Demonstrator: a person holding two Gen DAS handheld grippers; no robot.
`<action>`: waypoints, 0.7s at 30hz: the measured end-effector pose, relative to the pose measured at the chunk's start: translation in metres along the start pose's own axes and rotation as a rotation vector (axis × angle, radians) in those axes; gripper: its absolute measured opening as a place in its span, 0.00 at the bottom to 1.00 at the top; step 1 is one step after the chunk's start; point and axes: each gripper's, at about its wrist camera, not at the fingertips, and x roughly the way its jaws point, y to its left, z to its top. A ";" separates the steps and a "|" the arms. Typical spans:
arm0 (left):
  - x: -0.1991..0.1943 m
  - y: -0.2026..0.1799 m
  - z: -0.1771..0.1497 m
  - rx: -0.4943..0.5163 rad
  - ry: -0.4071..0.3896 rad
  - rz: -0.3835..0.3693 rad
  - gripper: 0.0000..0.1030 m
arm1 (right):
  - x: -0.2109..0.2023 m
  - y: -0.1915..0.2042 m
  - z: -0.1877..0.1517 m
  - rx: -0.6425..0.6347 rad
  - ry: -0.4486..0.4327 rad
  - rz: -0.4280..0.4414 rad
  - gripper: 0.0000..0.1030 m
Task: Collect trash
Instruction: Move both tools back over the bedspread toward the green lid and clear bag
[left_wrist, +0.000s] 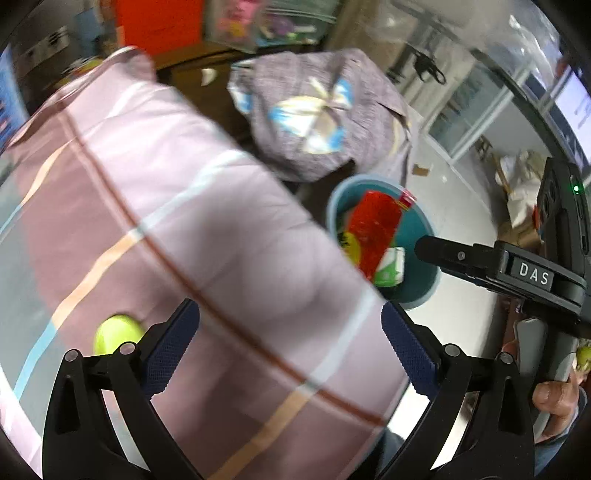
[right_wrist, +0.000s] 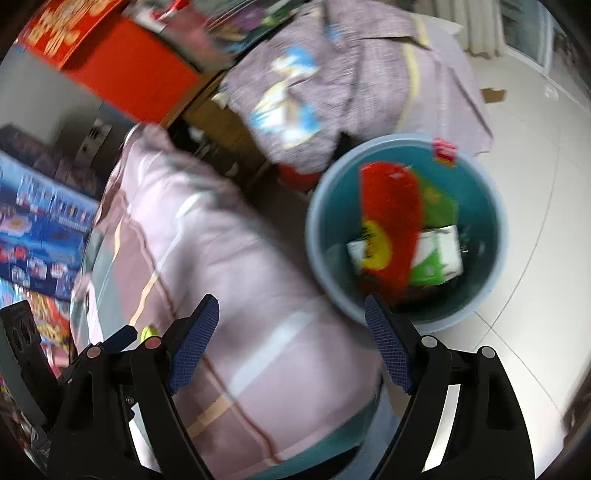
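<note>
Trash (right_wrist: 391, 229) blurs inside bin (right_wrist: 317, 236); both grippers' fingers (left_wrist: 173, 347) spread, empty.

A pink plaid-striped quilt (left_wrist: 192, 229) covers the bed. Beyond it lies a bundled grey patterned blanket (left_wrist: 317, 114). A red cabinet (right_wrist: 136, 70) stands behind, above blue printed boxes (right_wrist: 40, 236). The floor (right_wrist: 535, 229) is white tile.

Open tongs (right_wrist: 291, 339) over pink bedding (right_wrist: 236, 258); bin (right_wrist: 495, 236) holds wrappers (right_wrist: 391, 221).
</note>
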 end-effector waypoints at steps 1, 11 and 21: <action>-0.005 0.012 -0.004 -0.018 -0.006 0.000 0.96 | 0.002 0.007 -0.002 -0.009 0.007 0.000 0.75; -0.056 0.133 -0.055 -0.174 -0.079 0.080 0.96 | 0.049 0.120 -0.042 -0.194 0.131 0.002 0.75; -0.096 0.245 -0.108 -0.336 -0.123 0.157 0.96 | 0.115 0.198 -0.095 -0.349 0.237 -0.049 0.75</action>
